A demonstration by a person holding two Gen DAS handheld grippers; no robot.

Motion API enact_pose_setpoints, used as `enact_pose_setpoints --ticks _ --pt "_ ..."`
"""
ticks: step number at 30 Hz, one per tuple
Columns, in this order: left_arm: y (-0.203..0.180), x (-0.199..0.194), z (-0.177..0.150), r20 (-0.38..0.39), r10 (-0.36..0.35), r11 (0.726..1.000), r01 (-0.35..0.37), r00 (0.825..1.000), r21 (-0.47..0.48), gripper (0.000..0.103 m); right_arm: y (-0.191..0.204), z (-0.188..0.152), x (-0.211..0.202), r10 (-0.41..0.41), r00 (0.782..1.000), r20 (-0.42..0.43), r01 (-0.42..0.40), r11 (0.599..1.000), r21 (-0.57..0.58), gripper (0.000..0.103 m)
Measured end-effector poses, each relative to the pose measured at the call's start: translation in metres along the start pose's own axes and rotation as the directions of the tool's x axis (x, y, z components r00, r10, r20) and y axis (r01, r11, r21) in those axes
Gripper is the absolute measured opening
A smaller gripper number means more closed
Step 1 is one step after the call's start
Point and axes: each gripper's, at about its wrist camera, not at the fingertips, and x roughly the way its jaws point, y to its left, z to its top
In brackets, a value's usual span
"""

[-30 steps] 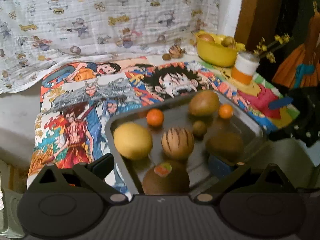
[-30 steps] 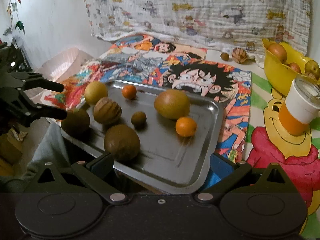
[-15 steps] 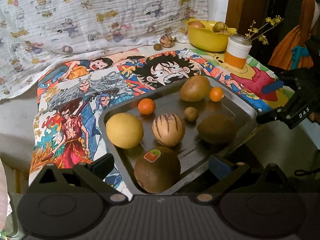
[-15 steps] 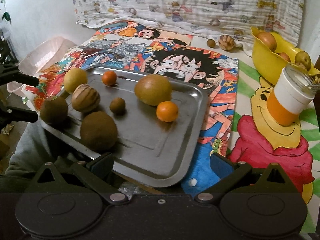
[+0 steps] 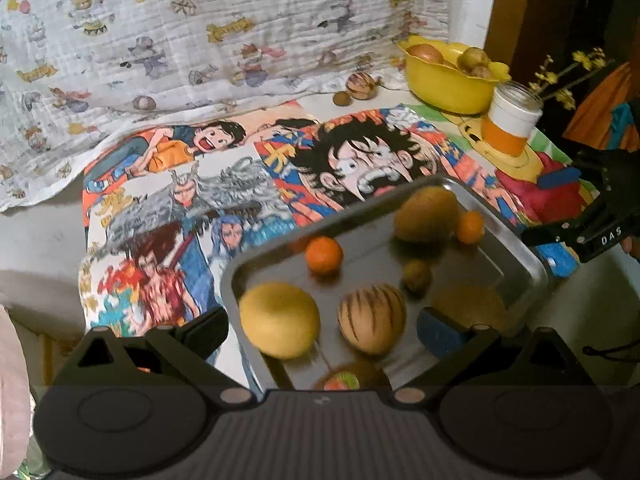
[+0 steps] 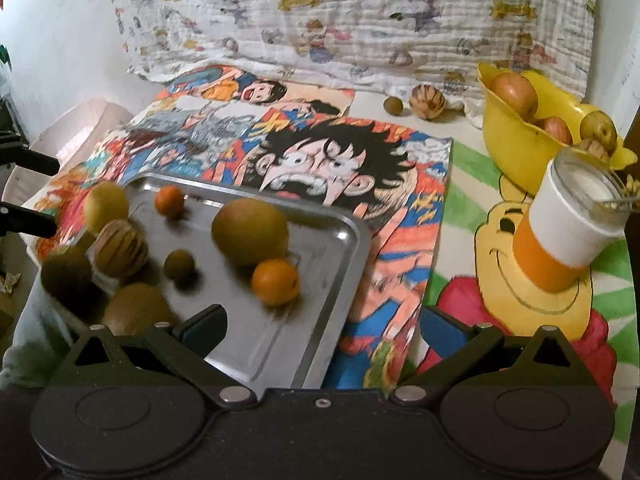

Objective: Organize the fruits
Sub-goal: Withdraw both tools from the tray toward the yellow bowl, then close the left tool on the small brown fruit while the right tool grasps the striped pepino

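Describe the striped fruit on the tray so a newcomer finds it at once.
Start at the rectangular metal tray on the cartoon-printed cloth. Near its left end, between the plain yellow round fruit and the small brown fruit, sits the tan round fruit. It alone on the tray has dark lengthwise stripes.

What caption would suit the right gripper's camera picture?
Open right gripper over a metal tray of mixed fruit, yellow bowl beyond.
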Motion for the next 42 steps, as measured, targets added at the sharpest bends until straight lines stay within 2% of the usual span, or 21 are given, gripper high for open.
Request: enact_pose_setpoints --ticks 4,12,16,19,23,25,30,33,38,40,42 --pt "0.004 0.009 0.024 -0.006 0.015 1.0 -0.015 1.0 0.009 0.102 -0.008 0.012 0.008 -0.009 1.0 0.016 0.009 1.0 0.009 0.102" --pt "0.015 0.035 0.078 0.021 0.048 0.998 -0.049 0.999 0.039 0.102 -0.023 0.046 0.01 -0.11 0.982 0.153 0.106 0.994 0.03 0.102" --pt "0.022 0.054 0.107 0.055 0.053 0.996 -0.057 0.997 0.071 0.102 -0.022 0.067 0.011 -0.143 0.976 0.164 0.156 0.985 -0.071 0.102" --pt "0.026 0.07 0.127 0.102 0.036 0.994 -0.046 0.994 0.099 0.102 -0.019 0.089 0.007 -0.146 0.979 0.141 0.168 0.972 -0.163 0.102" --pt "0.028 0.094 0.152 0.171 -0.032 0.99 0.008 0.985 0.141 0.102 -0.016 0.126 -0.004 -0.08 0.992 0.094 0.105 0.949 -0.297 0.102" --pt "0.026 0.107 0.162 0.2 -0.07 0.983 0.033 0.977 0.18 0.102 -0.013 0.147 -0.005 -0.056 0.997 0.059 0.076 0.914 -0.399 0.102" --pt "0.009 0.143 0.18 0.26 -0.136 0.952 0.053 0.956 0.302 0.102 -0.012 0.196 0.017 -0.092 0.996 -0.015 0.059 0.746 -0.663 0.102" --pt "-0.002 0.164 0.184 0.268 -0.178 0.925 0.068 0.947 0.374 0.102 -0.023 0.217 0.05 -0.145 0.987 -0.066 0.047 0.661 -0.749 0.102" --pt "-0.012 0.2 0.191 0.26 -0.217 0.884 0.077 0.941 0.461 0.102 -0.043 0.231 0.102 -0.162 0.978 -0.129 -0.028 0.516 -0.856 0.1" --pt "-0.011 0.214 0.194 0.258 -0.235 0.875 0.088 0.937 0.476 0.102 -0.048 0.235 0.124 -0.176 0.971 -0.163 -0.063 0.468 -0.881 0.097" --pt "-0.01 0.228 0.197 0.249 -0.241 0.871 0.096 0.938 0.482 0.102 -0.054 0.24 0.143 -0.191 0.961 -0.197 -0.093 0.45 -0.888 0.095"
